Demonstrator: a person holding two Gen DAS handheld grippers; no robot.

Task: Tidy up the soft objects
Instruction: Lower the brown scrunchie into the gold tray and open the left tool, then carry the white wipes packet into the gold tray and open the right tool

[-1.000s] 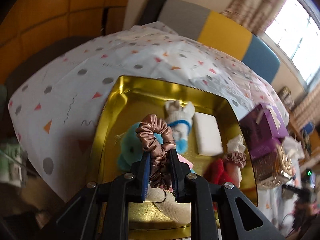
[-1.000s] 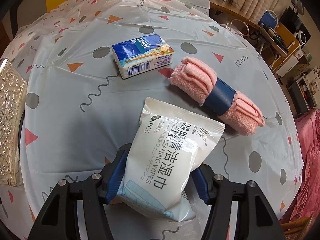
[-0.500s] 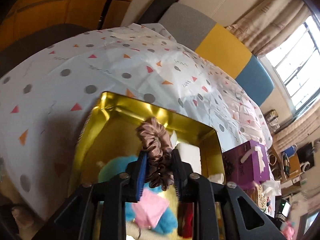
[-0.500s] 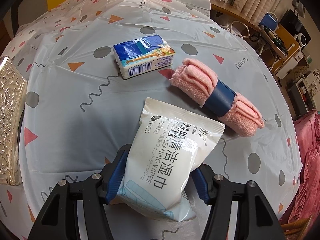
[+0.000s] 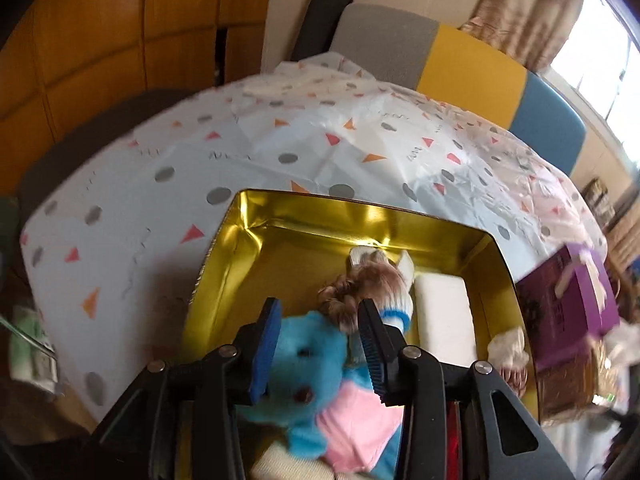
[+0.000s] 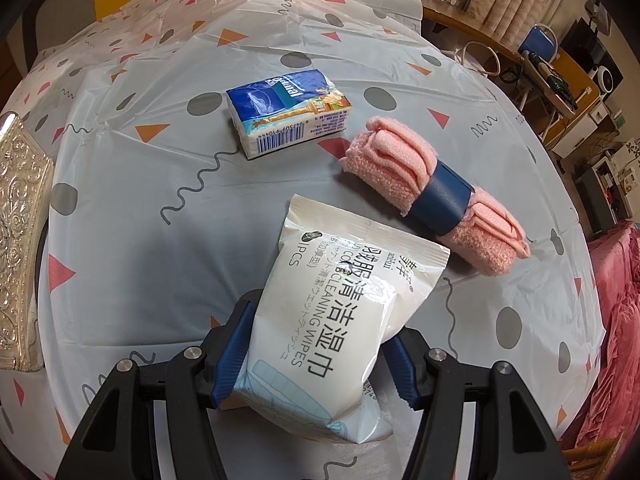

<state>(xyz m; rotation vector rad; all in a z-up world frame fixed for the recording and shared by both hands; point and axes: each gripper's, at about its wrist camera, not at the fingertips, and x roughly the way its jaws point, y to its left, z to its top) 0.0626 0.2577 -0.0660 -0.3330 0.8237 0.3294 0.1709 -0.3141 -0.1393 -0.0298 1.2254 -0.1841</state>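
Your gold tin (image 5: 256,240) holds a blue-and-pink plush (image 5: 316,364), on white cloth (image 5: 132,184) with grey dots and orange triangles.

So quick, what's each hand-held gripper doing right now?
Left hand-held gripper: opening, brown scrunchie released into the gold tin.
Right hand-held gripper: closed on the wipes pack.

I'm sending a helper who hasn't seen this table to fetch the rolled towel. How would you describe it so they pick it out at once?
Start at the round table under the pale grey patterned tablecloth. Past the white pack of cleaning wipes held in the right gripper, and right of the small blue tissue pack, lies the pink rolled terry towel. It alone is fuzzy fabric, cinched by a dark blue band.
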